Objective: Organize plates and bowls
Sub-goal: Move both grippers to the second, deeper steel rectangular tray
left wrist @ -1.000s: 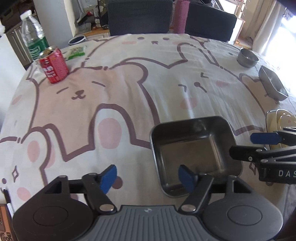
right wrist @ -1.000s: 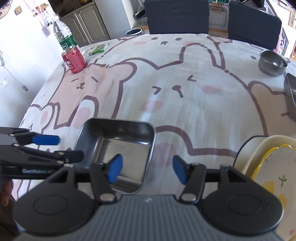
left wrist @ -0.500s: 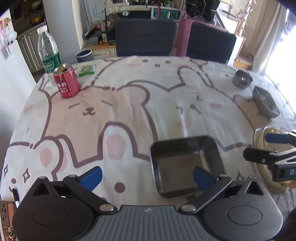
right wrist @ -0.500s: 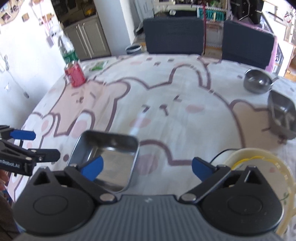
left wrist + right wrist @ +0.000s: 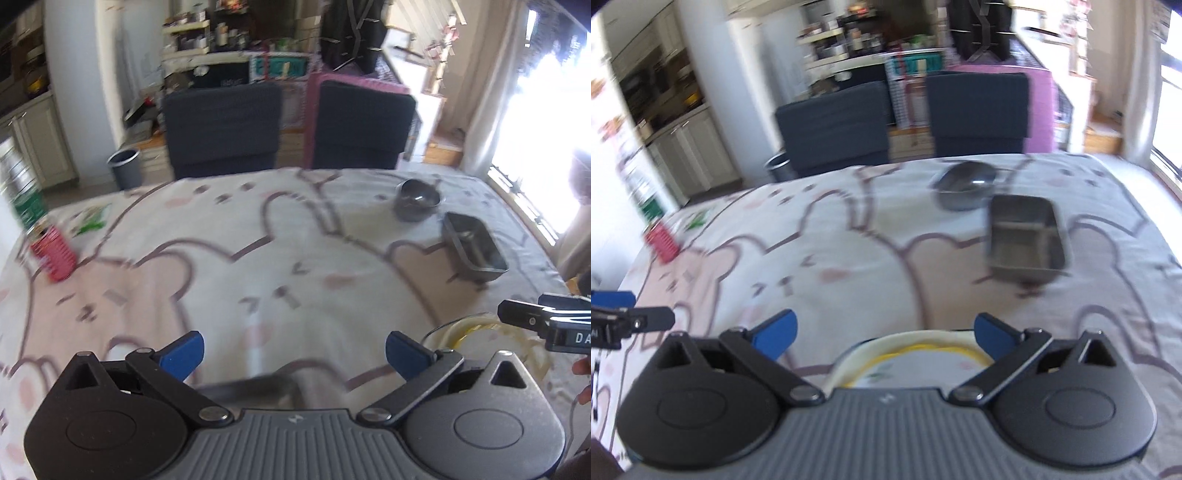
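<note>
Both grippers, left gripper (image 5: 294,353) and right gripper (image 5: 885,334), are spread wide and hold nothing. The round yellow-rimmed plate (image 5: 908,349) sits at the table's near edge. The round metal bowl (image 5: 966,184) and divided metal tray (image 5: 1025,236) wait near the far right corner, unstacked.

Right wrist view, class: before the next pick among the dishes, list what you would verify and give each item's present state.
1. Right tongs open: ok.
2. Left tongs open: ok.
3. Both tongs carry nothing: ok.
4. Yellow-rimmed plate lies just below the right tongs: ok.
5. Divided steel tray and round steel bowl are apart: cannot tell, blurred.
6. Square steel pan position: cannot tell, mostly hidden.
</note>
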